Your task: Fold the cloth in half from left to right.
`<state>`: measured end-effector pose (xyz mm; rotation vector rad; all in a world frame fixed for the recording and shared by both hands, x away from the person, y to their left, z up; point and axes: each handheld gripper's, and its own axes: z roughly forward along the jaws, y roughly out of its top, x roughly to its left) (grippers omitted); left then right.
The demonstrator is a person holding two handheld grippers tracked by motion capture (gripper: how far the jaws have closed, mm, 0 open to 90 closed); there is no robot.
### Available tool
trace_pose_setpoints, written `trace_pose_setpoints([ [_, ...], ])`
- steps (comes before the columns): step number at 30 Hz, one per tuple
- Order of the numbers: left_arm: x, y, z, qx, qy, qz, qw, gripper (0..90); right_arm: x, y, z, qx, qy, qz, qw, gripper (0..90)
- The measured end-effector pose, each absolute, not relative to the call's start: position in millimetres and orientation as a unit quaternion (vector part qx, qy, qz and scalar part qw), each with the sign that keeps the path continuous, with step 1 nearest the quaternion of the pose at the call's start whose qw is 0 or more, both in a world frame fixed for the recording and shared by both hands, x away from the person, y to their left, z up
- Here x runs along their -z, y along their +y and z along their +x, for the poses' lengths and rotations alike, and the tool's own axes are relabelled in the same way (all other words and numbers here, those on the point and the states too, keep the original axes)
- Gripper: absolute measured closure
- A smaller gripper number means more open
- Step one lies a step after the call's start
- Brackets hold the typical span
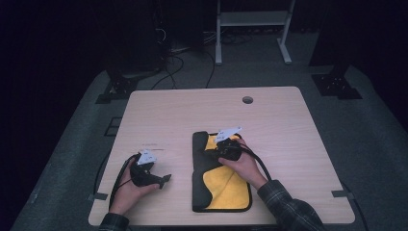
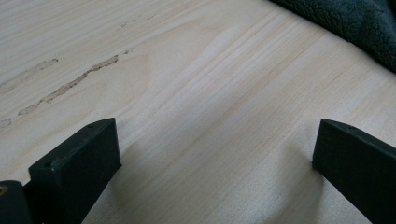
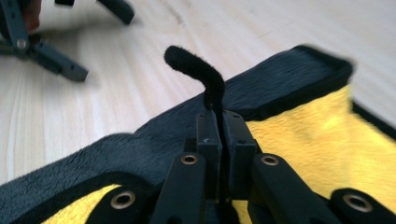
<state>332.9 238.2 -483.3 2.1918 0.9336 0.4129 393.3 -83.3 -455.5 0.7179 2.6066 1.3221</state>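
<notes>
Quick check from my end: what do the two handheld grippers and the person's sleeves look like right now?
Both grippers are black. The left gripper and right gripper each carry a pale three-cornered plate on top and trail a black cable. Seen close up, the jaws are blocky matte black pads, the right ones on black links with brass-coloured rivets. The sleeves are dark plaid.

Left tongs point(image 1: 166, 179) jaws wide apart; right tongs point(image 3: 219, 122) jaws pinched together
</notes>
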Motion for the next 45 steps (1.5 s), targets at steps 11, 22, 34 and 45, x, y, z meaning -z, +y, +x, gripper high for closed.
trace_pose_setpoints([
  [11, 483, 238, 333, -0.161, 0.361, 0.848, 0.354, 0.0, 437, -118, 414, -0.460, 0.828, 0.304, 0.099, 85.8],
  [22, 484, 238, 333, -0.161, 0.361, 0.847, 0.355, 0.0, 433, -159, 436, -0.440, 0.803, 0.377, 0.136, 85.9],
  [34, 484, 238, 333, -0.161, 0.362, 0.847, 0.355, 0.0, 457, -186, 455, -0.402, 0.790, 0.442, 0.139, 79.0],
  [45, 484, 238, 333, -0.161, 0.362, 0.847, 0.355, 0.0, 460, -210, 454, -0.401, 0.783, 0.452, 0.150, 72.5],
])
